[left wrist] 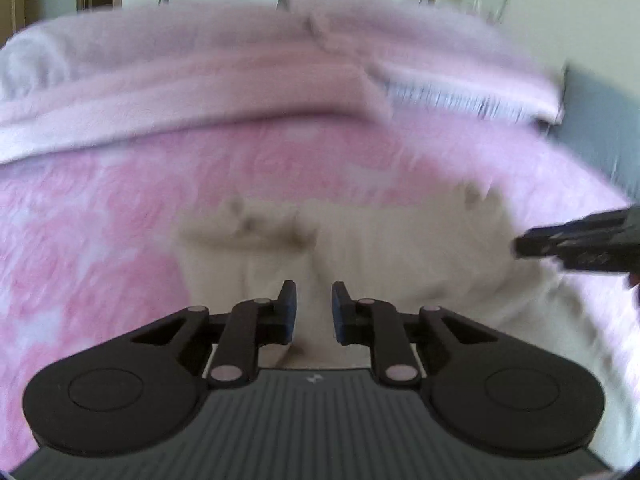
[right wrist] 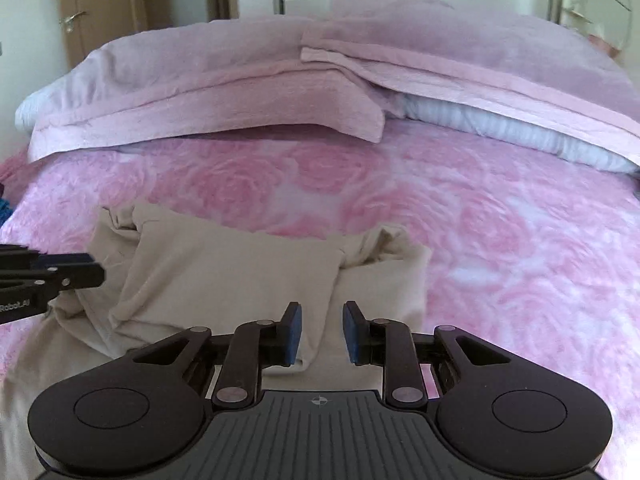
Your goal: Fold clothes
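Observation:
A cream garment lies partly folded on the pink rose-patterned bedspread, its upper part doubled over and bunched at both top corners. My right gripper hovers open just above the garment's lower middle, nothing between its blue pads. The left gripper shows from the side at the garment's left edge. In the blurred left wrist view the same cream garment fills the centre, my left gripper stands open above it, and the right gripper enters from the right edge.
Two pink pillows lie across the head of the bed, a white one peeking out under the right. A wooden door and wardrobe fronts stand behind. Something blue sits at the bed's left edge.

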`<state>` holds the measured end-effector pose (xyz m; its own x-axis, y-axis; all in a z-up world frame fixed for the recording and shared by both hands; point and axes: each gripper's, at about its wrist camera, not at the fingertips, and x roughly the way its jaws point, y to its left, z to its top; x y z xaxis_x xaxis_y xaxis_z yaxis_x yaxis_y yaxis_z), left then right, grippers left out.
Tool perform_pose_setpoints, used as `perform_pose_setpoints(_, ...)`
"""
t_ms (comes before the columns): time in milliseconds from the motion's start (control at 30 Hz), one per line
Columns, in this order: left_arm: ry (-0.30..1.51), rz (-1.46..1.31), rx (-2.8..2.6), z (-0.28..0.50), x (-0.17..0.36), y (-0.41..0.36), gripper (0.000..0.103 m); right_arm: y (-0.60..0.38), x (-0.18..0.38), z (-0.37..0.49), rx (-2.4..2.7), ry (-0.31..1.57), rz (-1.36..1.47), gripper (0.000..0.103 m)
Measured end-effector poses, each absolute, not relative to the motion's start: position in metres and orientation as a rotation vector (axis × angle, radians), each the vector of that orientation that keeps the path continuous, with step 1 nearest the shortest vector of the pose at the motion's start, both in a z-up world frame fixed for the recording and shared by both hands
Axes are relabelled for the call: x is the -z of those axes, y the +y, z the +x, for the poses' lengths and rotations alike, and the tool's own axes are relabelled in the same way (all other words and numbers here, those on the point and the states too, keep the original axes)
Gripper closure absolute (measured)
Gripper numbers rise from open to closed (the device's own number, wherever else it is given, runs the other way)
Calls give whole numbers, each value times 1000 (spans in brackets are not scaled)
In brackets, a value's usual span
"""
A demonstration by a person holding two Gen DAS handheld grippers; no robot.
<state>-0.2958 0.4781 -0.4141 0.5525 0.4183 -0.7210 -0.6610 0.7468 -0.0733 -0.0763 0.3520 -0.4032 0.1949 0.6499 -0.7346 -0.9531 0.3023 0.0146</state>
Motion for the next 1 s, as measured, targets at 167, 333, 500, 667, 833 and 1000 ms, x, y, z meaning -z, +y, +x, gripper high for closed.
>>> perform_pose_setpoints(167,713,-338,-658,-313,395,467,90,337,418,-89,-1120,810,-583,77)
perform_pose_setpoints(333,753,-415,-645,-345,396,440,89,298,394,-110,-1058,828,-531,77)
perform_pose_setpoints(500,833,-511,-665,-393,416,392,89,239,412,-137,-979,895,-602,77)
perform_pose_setpoints(667,860,-534,-699,-438,412,344,90,174,411,-162,-975,921,-640,77)
perform_pose_setpoints(833,911,-531,-764,-469,405,296,89,110,407,-178,-985,987,-637,77)
perform_pose_setpoints(1000,1016,-619,-899,-483,392,243,90,61,398,-189,-1038,1040,-681,77)
